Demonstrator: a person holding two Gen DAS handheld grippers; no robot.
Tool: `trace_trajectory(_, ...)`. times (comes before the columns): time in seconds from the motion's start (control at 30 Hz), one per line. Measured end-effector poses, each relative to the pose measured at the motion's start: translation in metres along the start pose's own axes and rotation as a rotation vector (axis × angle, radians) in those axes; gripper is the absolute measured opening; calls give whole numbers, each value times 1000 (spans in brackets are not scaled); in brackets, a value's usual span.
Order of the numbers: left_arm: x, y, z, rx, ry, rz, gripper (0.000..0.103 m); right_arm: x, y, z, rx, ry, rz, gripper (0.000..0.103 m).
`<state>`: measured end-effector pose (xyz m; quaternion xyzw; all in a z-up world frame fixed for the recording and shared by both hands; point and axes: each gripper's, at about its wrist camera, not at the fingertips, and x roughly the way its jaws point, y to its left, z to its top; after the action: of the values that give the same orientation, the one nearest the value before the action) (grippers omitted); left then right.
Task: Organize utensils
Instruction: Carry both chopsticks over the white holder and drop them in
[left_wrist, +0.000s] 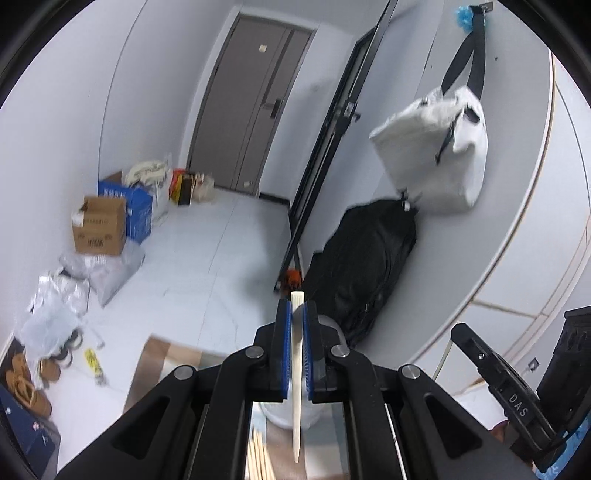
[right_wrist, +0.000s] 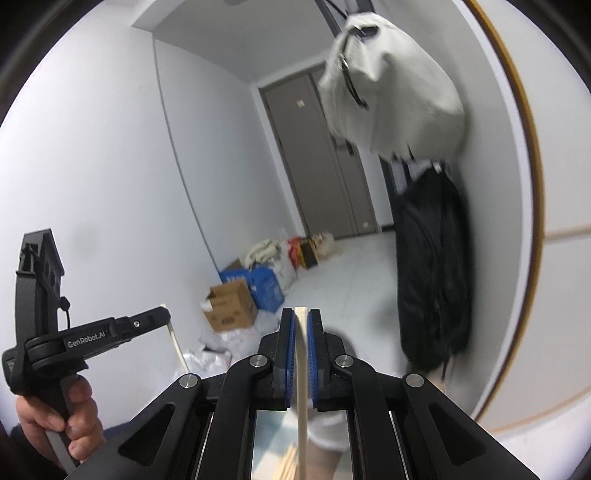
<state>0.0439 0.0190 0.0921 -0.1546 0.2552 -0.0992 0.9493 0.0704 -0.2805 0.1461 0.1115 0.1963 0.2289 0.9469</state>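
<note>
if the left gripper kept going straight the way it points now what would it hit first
Probably the black bag against the wall, or the floor beside it. The left gripper, shut on a white chopstick, has open air directly ahead; depth is hard to judge.

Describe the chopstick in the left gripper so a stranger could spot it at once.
Start at the grey door, then drop to the left gripper in the foreground. Clamped upright between its blue-padded jaws is the white chopstick. Unlike the tan wooden sticks lying below, it is ivory-white, tapering downward to a point.

Even, cool indoor light, soft shadows; fisheye bends walls toward dark corners, and the hanging white bag (right_wrist: 391, 85) smears with motion blur.
</note>
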Motion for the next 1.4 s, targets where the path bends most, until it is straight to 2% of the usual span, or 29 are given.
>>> trace_trajectory(0.27,28,-2,39,-22,-43,-15,2,44,-2,53,-25,-61,0,6)
trace_trajectory(0.37,42,-4,48,1,-62,1,2,59,-5,60,-26,-79,-4,6)
trace_trajectory(0.53,69,-4,52,20,-52,-3,2,85,-12,65,-8,-132,-54,6)
trace_trajectory(0.73,95,1,46,30,-17,-10,2,112,-21,58,16,-164,-68,6)
trace_trajectory(0.8,100,3,43,43,-10,-13,2,123,-24,54,17,-157,-62,6)
trace_trajectory(0.9,101,7,35,43,-14,-59,2,136,-29,45,23,-139,-71,6)
trace_trajectory(1.1,105,6,22,81,-30,-69,2,152,-35,30,20,-114,-52,6)
trace_trajectory(1.23,107,3,17,92,-22,-121,2,153,-34,18,-11,-82,-28,6)
trace_trajectory(1.4,107,0,10,125,33,-208,2,143,-29,-1,-81,-37,3,6)
